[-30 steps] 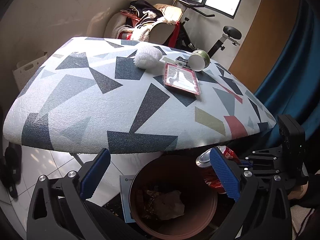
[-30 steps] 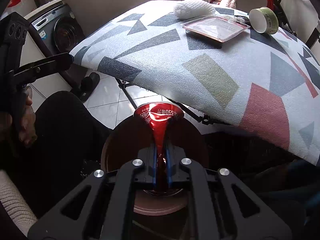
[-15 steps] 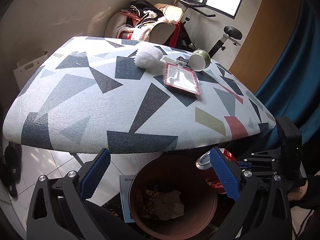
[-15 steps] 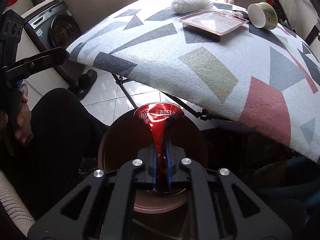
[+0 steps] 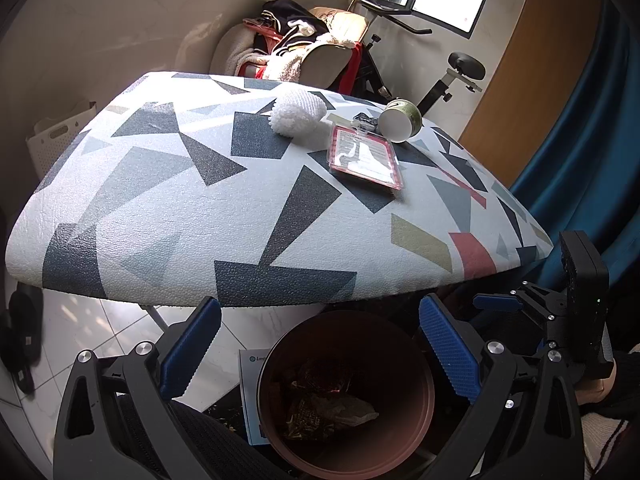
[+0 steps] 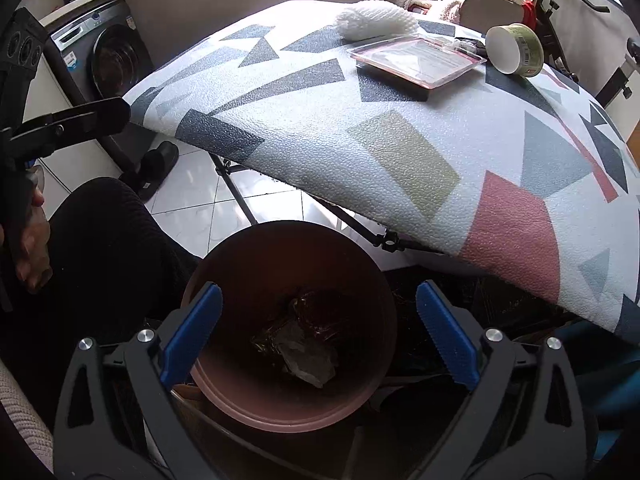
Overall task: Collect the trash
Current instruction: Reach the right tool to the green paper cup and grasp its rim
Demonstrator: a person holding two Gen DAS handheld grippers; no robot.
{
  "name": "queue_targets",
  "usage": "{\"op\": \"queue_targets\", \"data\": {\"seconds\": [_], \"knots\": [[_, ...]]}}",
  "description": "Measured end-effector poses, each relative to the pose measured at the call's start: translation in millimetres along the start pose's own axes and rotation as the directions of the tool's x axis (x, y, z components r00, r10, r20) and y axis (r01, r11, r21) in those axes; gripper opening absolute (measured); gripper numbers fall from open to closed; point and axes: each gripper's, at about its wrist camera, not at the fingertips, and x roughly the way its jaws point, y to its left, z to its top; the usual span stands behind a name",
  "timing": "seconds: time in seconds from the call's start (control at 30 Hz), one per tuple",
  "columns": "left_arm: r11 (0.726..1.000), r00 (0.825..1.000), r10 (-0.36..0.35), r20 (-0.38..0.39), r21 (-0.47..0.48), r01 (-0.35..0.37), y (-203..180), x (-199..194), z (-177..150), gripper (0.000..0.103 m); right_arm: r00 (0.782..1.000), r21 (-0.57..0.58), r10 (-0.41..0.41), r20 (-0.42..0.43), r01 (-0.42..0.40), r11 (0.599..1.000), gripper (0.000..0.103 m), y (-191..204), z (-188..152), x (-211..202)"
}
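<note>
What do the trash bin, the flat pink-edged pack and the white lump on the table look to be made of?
Trash bin: probably moulded plastic, matte brownish pink, with a smooth rolled rim. Flat pack: clear glossy plastic over a pink-edged card, judging by the glare on it. White lump: soft, knobbly, likely foam netting or knitted fabric; the pictures leave that open.
</note>
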Motion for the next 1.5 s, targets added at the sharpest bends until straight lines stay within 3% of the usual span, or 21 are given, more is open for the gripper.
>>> {"op": "queue_targets", "data": {"seconds": [0.2, 0.53, 0.83, 0.93, 1.23, 1.37, 1.43, 1.5], "knots": [[1.000, 1.000, 0.000, -0.001, 0.000, 0.000, 0.0, 0.0, 0.1, 0.097, 0.999, 0.059, -0.043, 0.004, 0.042, 0.997, 0.097, -13.4, 2.9, -2.2], [1.000, 1.000, 0.012, -0.007, 0.011, -0.012, -2.5, 1.9, -0.5, 0.097, 0.997, 0.102, -0.050, 0.053, 0.044, 0.994, 0.097, -26.6, 9.0, -15.7], [0.998, 0.998, 0.058, -0.027, 0.021, -0.057, -6.8, 6.8, 5.9, 0.097, 0.981, 0.131, -0.077, 0.181, 0.054, 0.990, 0.097, -51.5, 18.7, -39.1], [0.998, 0.998, 0.066, -0.005, 0.017, -0.066, -3.9, 5.6, 14.8, 0.097, 0.976, 0.162, -0.090, 0.200, 0.058, 0.985, 0.097, -66.4, 24.1, -43.6], [0.998, 0.986, 0.054, 0.156, -0.032, -0.050, 10.8, -3.1, 73.1, 0.097, 0.962, 0.304, -0.169, 0.215, 0.098, 0.948, 0.097, -129.6, 41.5, -45.6], [0.989, 0.979, 0.146, 0.144, 0.001, -0.148, 6.0, 8.2, 95.1, 0.097, 0.947, 0.336, -0.240, 0.214, 0.159, 0.928, 0.097, -156.2, 58.7, -44.1], [0.992, 0.984, 0.121, 0.130, 0.003, -0.122, 6.5, 15.7, 101.4, 0.097, 0.936, 0.347, -0.279, 0.215, 0.194, 0.918, 0.097, -167.8, 72.6, -41.0], [0.994, 0.988, 0.103, 0.117, 0.008, -0.105, 6.0, 23.7, 106.4, 0.097, 0.933, 0.367, -0.272, 0.234, 0.174, 0.914, 0.097, -178.9, 88.0, -37.0]]}}
